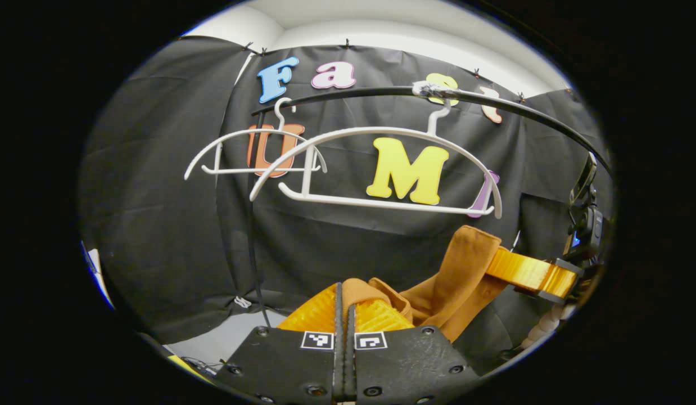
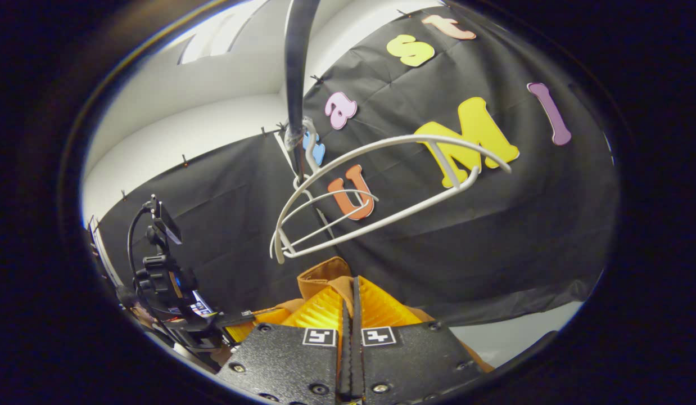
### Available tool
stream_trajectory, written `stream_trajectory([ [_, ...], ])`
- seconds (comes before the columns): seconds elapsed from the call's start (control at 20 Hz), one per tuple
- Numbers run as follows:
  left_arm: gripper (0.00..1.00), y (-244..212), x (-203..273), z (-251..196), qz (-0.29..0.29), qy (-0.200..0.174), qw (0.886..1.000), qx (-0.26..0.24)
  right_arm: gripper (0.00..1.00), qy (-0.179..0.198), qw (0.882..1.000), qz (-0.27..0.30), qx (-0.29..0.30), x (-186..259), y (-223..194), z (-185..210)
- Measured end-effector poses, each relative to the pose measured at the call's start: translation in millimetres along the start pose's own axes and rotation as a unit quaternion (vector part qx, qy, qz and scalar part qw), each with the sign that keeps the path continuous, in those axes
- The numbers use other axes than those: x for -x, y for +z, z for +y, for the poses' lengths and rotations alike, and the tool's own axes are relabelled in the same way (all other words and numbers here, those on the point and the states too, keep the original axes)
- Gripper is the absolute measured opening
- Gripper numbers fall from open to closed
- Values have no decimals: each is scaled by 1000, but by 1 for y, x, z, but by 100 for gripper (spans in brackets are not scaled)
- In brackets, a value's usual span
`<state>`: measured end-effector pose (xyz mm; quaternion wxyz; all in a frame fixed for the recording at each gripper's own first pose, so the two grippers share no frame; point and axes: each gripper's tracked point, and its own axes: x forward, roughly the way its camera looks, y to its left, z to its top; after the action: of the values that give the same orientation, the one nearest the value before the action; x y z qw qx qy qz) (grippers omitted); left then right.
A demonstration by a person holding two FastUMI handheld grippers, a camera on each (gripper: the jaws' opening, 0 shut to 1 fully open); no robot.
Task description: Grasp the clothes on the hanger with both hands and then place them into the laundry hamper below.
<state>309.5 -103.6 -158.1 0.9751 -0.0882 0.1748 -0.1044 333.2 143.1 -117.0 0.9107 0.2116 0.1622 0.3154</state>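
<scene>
Black cloth backdrop, pale wall above; dark clothes rail (image 1: pixel 494 104) across the top, bearing two bare white hangers: nearer hanger (image 1: pixel 382 169), farther hanger (image 1: pixel 252 154). Brown-orange garment (image 1: pixel 460 275) off the hangers, strung below the nearer one between the two tongs, clear of rail and hanger. Left tongs (image 1: pixel 345 304) pressed together, pinching a fold of the garment at the fingertips. Right tongs (image 2: pixel 353 298) likewise pressed together, pinching a bunched hem; seen from the left gripper view at far right (image 1: pixel 530 273), fabric held at the tips, with a hand (image 1: pixel 545 326) partly visible behind. Left gripper body (image 2: pixel 174 304) visible low left in the right gripper view. Laundry hamper out of sight below. Handling, judged: light, soft, limp cloth, thick enough to keep a crease, apt to sag and swing between the two holds; not fragile, not slippery against ribbed pads. Best taken at doubled edges or seams near each shoulder, as at present, so a thick fold fills the pinch. Risk, judged: trailing cloth catching the lower bar of the nearer hanger, or a thin single layer sliding free. Both holds to be lowered together, level, before release over the hamper.
</scene>
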Motion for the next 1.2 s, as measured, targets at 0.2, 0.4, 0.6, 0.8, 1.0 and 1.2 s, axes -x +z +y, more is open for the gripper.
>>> stream_trajectory([
  [0.2,0,-46,-3,-11,33,-10,999,8,4,-13,999,51,-1,1,-51,-9],
  [0.4,0,-107,-9,-17,77,-13,997,20,4,-43,993,110,-21,1,-106,-38],
  [0.6,0,-183,-12,-14,150,-1,988,38,4,-92,978,186,-26,9,-169,-79],
  [0.8,0,-268,0,-4,232,23,970,70,4,-128,958,256,-31,15,-228,-110],
  [1.0,0,-323,15,-6,296,45,949,99,4,-162,930,327,-38,32,-284,-133],
  [1.2,0,-354,27,-14,346,57,932,92,4,-189,907,376,-33,40,-317,-134],
])
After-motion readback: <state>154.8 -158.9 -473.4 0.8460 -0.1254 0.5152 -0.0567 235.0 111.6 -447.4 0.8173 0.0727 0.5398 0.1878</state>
